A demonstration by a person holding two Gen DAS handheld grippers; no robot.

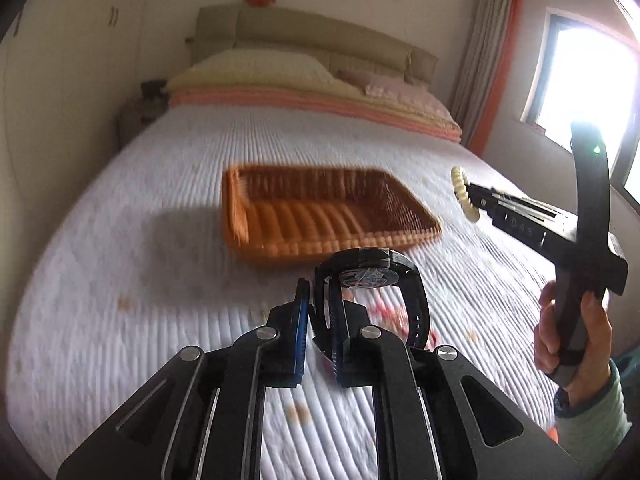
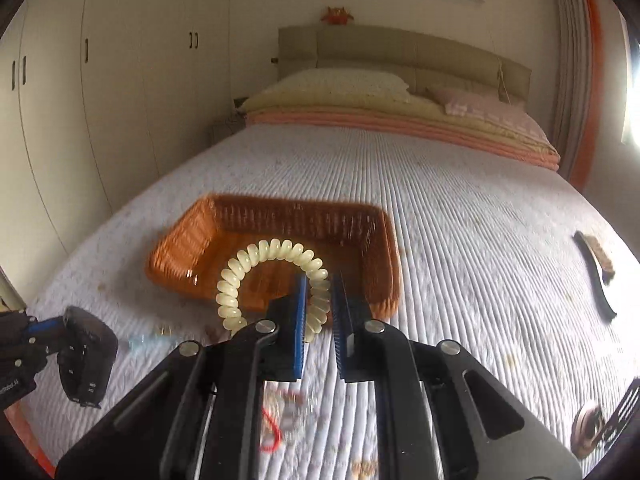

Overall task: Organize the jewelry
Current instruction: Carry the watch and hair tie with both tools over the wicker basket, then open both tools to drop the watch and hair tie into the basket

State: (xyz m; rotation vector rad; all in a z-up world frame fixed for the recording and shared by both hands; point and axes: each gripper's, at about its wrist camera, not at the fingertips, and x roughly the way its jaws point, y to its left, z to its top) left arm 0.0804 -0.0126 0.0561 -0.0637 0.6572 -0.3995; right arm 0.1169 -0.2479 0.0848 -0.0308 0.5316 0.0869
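In the left wrist view my left gripper [image 1: 323,308] is shut on the strap of a black wristwatch [image 1: 370,276], held above the bed with its dial up. An orange wicker basket [image 1: 320,246] lies just beyond it, with nothing visible inside. In the right wrist view my right gripper [image 2: 320,300] is shut on a cream spiral coil band [image 2: 256,260] that loops up to the left, in front of the basket [image 2: 180,248]. The other tool shows in each view: the right gripper [image 1: 474,196] with the coil band [image 1: 464,196], and the left gripper [image 2: 44,332] with the watch [image 2: 86,356].
The white quilted bed [image 2: 460,240] carries a blurred red-string piece [image 2: 276,420], a black-backed brush [image 2: 596,276], a round item [image 2: 588,428] and a black comb [image 2: 628,404] at the right. Pillows [image 2: 352,88] and the headboard are far. A hand [image 1: 572,332] grips the right tool.
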